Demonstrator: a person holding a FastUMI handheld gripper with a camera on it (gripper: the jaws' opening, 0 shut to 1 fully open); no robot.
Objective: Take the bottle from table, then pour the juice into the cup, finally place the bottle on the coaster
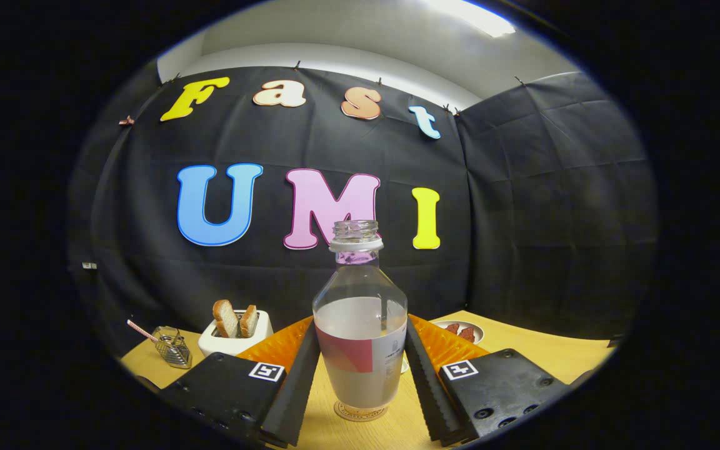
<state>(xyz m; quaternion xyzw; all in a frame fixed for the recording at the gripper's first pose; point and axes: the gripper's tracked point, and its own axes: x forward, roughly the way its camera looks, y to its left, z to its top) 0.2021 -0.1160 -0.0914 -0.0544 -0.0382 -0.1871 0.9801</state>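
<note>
1. The gripper [360, 400] points level across the table [560, 353], its two ridged black fingers [294, 390] spread either side of the bottle [360, 337]; each carries a square black-and-white marker near its base.
2. The fingers flank the bottle closely, but whether both press on it cannot be told.
3. The bottle stands upright between the fingers on a round coaster [360, 412], uncapped, about half full of pale juice, with a red-and-white label whose small print is too fine to read.
4. The coaster's rim lettering is also unreadable.
5. Beyond the left finger sits a white toaster [236, 337] holding two slices of bread, with a metal grater [172, 349] farther left.
6. Beyond the right finger lies a plate [460, 331] of reddish food.
</note>
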